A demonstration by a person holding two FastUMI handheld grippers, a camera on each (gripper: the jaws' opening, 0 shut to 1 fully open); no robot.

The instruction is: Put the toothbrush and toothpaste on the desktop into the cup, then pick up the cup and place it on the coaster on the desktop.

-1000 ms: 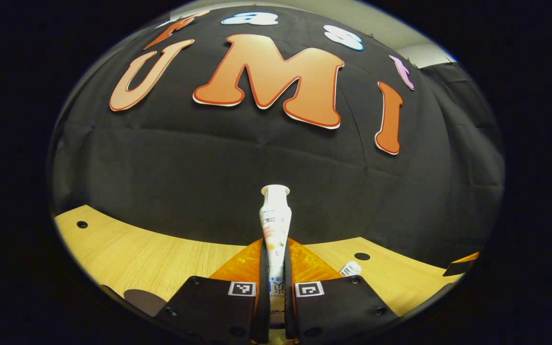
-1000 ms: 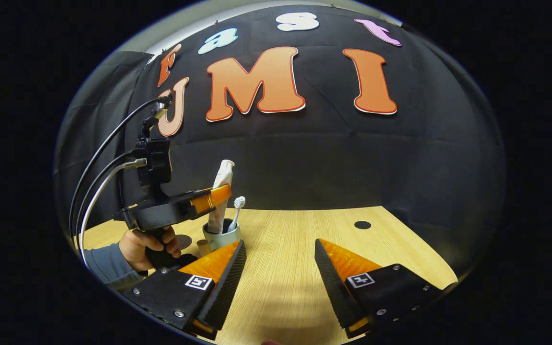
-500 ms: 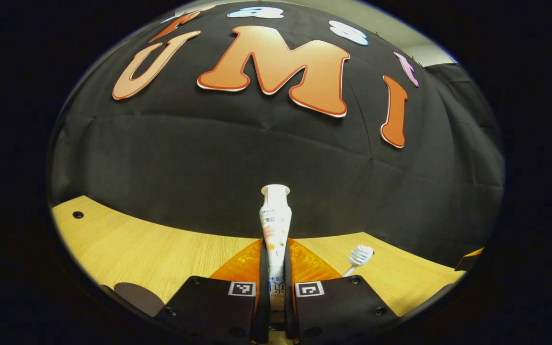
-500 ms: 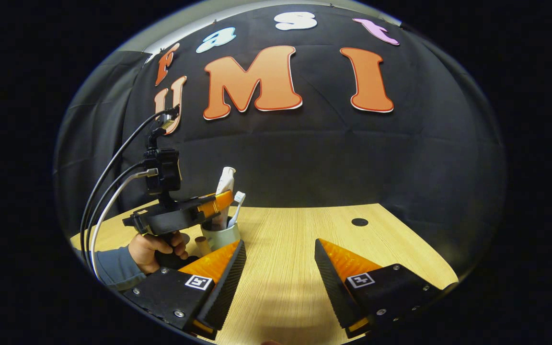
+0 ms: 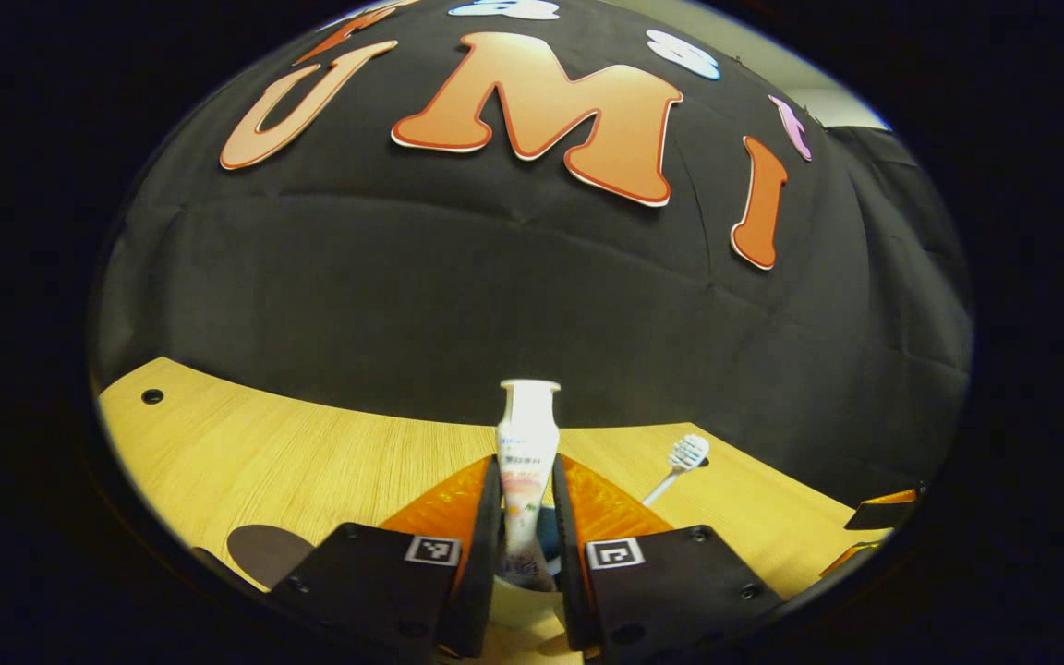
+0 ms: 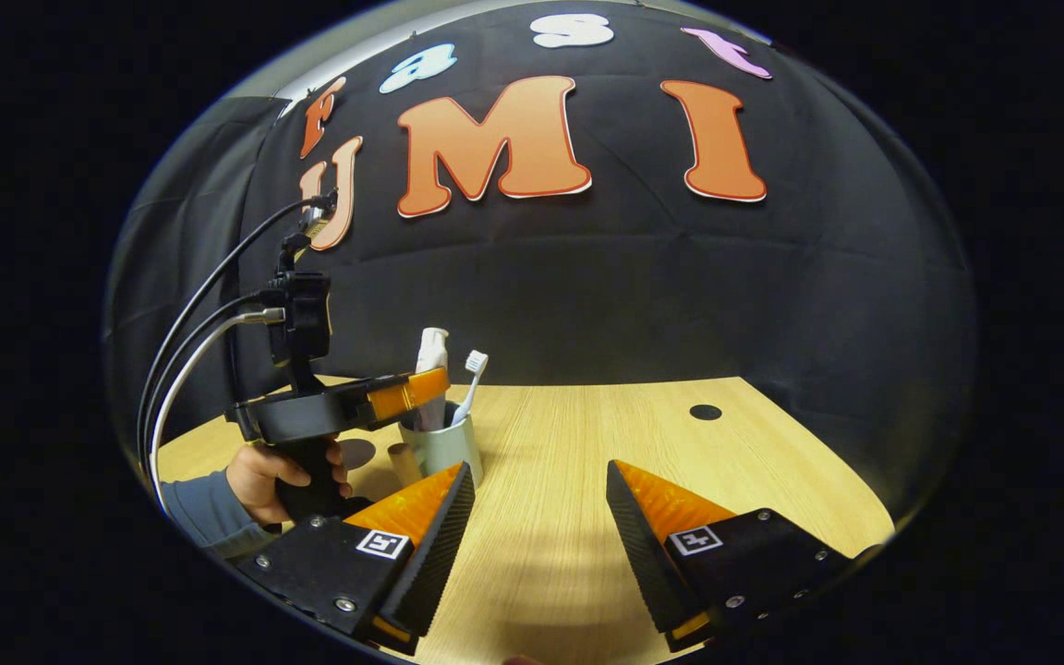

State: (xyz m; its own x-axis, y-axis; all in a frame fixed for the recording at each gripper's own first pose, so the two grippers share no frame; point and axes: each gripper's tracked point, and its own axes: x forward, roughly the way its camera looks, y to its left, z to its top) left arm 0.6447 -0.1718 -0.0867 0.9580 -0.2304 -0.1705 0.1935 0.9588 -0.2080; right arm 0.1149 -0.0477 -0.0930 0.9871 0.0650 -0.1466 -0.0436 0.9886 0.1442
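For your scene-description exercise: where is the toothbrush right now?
In the right gripper view, the toothbrush stands head-up in the cup, right of the toothpaste, at the desktop's left.

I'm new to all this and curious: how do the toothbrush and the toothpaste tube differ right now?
The toothpaste is a wide white tube standing nearly upright between the left gripper's fingers; the toothbrush is a thin stick that leans sideways, with no fingers around it. Both sit in the cup, tops poking out.

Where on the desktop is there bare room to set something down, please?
The desktop is bare from the cup rightward to the round hole, ahead of the open right gripper. It is crowded at left around the cup, coaster and left gripper.
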